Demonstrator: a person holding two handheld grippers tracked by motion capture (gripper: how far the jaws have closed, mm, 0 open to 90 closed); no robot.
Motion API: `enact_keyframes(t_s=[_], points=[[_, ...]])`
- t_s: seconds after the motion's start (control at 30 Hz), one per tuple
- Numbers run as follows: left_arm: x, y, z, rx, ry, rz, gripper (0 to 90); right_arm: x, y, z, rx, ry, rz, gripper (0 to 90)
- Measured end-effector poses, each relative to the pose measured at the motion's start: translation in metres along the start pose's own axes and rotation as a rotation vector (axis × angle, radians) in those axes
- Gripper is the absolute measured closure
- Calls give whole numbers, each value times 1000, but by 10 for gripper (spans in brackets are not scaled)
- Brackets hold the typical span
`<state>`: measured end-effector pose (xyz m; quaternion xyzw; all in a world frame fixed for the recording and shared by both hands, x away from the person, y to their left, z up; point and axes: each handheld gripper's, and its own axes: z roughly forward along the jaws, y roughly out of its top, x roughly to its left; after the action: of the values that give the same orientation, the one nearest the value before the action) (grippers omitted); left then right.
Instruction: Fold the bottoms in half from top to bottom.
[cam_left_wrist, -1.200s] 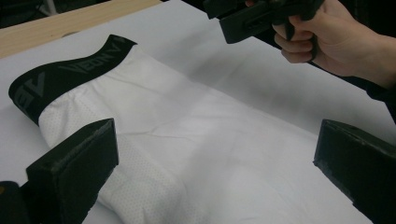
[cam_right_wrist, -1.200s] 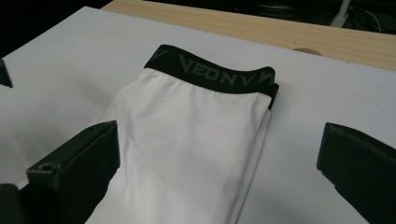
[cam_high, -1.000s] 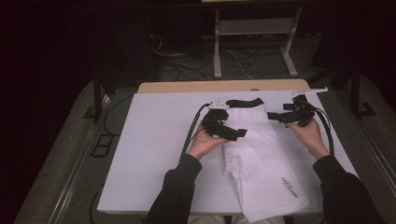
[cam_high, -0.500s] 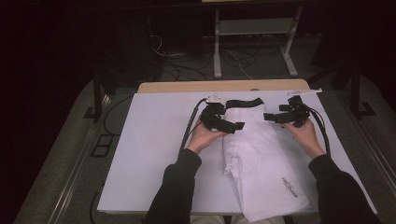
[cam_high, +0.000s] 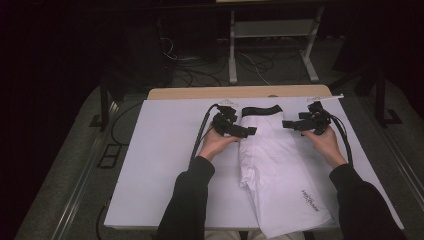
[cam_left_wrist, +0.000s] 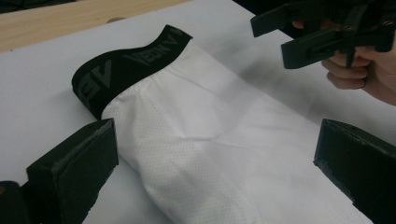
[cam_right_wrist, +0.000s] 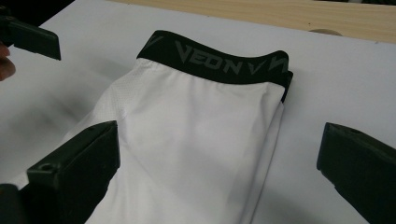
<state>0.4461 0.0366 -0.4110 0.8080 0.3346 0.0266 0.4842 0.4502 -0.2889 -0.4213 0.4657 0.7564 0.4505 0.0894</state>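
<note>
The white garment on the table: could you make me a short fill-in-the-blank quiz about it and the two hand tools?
1. The white garment has a waistband coloured ____.
2. The left gripper has its jaws ____.
3. The waistband lies at the table's ____ edge, away from the person.
4. The right gripper holds ____.

Missing words: black; open; far; nothing

Overhead light falls on white table (cam_high: 150, 165); surrounding room very dark. Soft shadows beside garment (cam_left_wrist: 224, 154). Near jaws in gripper views slightly blurred.
</note>
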Motion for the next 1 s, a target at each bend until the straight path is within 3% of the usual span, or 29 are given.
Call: enact_keyframes(t_s=[0.3, 0.73, 1.0], points=[[15, -3, 9, 45, -4, -63, 0, -1, 2, 2, 17, 11, 14, 0], [33, 2, 19, 68, -10, -152, 0, -9, 16, 14, 125, 11, 30, 0], [41, 0, 24, 75, -4, -184, 0, -13, 26, 18, 154, 13, 42, 0]])
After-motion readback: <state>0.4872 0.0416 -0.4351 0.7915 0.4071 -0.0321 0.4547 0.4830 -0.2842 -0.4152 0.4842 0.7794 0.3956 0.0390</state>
